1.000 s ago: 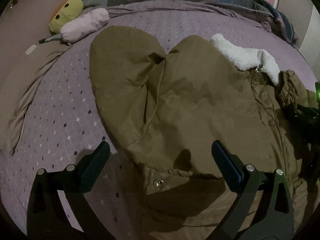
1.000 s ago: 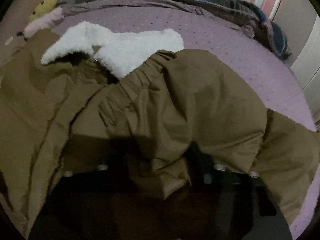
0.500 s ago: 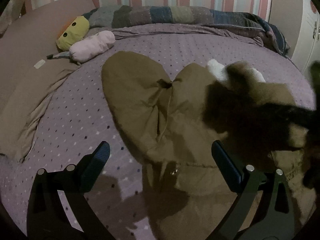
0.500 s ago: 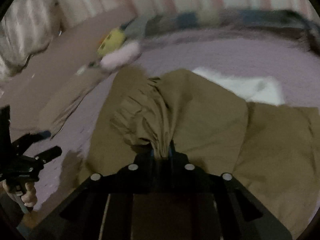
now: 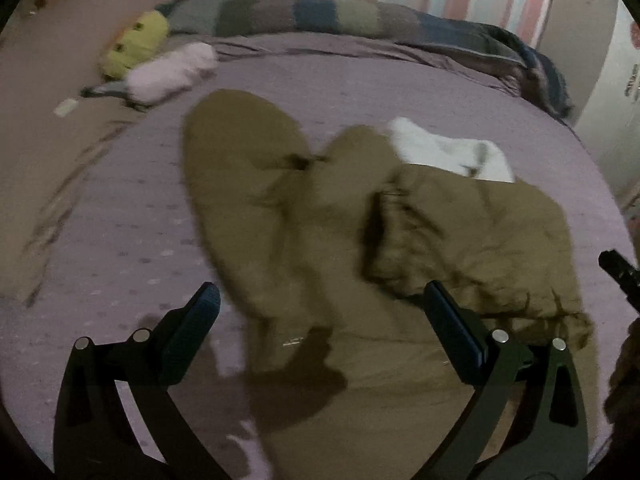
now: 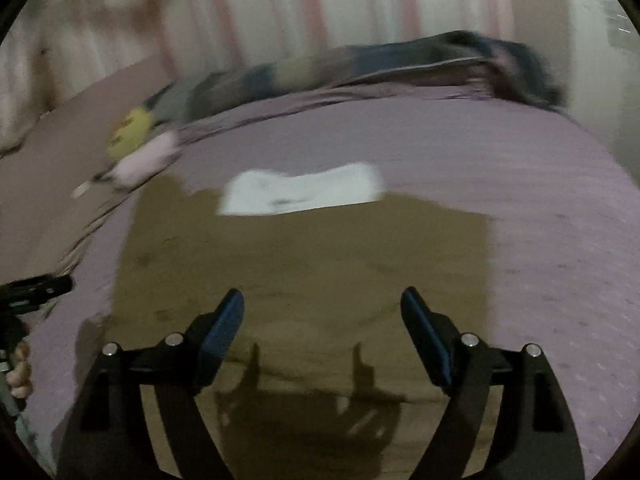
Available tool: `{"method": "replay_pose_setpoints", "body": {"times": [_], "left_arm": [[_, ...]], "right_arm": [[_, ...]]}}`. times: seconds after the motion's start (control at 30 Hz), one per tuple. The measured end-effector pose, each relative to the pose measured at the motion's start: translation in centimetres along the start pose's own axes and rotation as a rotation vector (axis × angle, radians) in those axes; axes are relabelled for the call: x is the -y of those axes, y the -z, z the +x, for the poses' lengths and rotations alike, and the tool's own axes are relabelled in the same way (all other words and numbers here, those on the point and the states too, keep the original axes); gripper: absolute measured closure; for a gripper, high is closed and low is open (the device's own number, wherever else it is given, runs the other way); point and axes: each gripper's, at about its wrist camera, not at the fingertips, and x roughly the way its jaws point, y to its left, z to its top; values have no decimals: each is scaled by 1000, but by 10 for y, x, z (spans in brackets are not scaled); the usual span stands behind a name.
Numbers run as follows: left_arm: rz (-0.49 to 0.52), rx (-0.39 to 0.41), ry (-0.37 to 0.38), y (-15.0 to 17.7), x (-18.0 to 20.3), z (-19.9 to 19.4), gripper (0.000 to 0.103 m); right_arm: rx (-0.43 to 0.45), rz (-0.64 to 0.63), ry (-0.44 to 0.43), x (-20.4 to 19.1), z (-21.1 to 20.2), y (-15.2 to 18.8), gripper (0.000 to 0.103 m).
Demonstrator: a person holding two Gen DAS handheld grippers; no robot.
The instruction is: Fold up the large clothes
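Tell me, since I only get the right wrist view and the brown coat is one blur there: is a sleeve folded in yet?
Observer: Yes. The left wrist view shows one sleeve lying bunched across the coat, just below the white collar.
Operator: And the second one?
Observer: The other sleeve lies spread flat on the bed sheet, reaching toward the pink plush toy.
Operator: Is the other tool gripping anything?
Observer: No. The left gripper is open above the coat's lower edge, with nothing between its fingers.
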Motion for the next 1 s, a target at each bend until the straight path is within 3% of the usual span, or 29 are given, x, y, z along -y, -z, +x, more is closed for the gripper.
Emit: {"method": "replay_pose_setpoints", "body": {"times": [0.07, 0.13, 0.27, 0.37, 0.47, 0.5, 0.67, 0.83, 1.0], "left_arm": [[30, 3, 18, -5, 21, 7, 3], [60, 11, -9, -8, 46, 16, 3], [116, 27, 7, -7, 87, 37, 6], [167, 30, 5, -11, 112, 57, 16], [177, -14, 14, -18, 121, 85, 33], [174, -22, 12, -19, 122, 92, 35], [205, -107, -69, -10, 119, 142, 37], [239, -118, -86, 2, 121, 163, 36], [206, -113, -14, 0, 108, 148, 34]], "right_arm": [[0, 46, 62, 31, 1, 1, 22], [-5, 72, 93, 44, 5, 3, 25], [-55, 115, 129, 60, 37, 12, 55], [-101, 150, 111, 66, 66, 12, 61], [-113, 154, 106, 62, 80, 21, 61], [-117, 152, 107, 63, 87, 21, 62], [-185, 112, 138, 64, 120, 29, 62], [-213, 105, 156, 67, 136, 38, 64], [-167, 74, 159, 54, 123, 37, 61]]}}
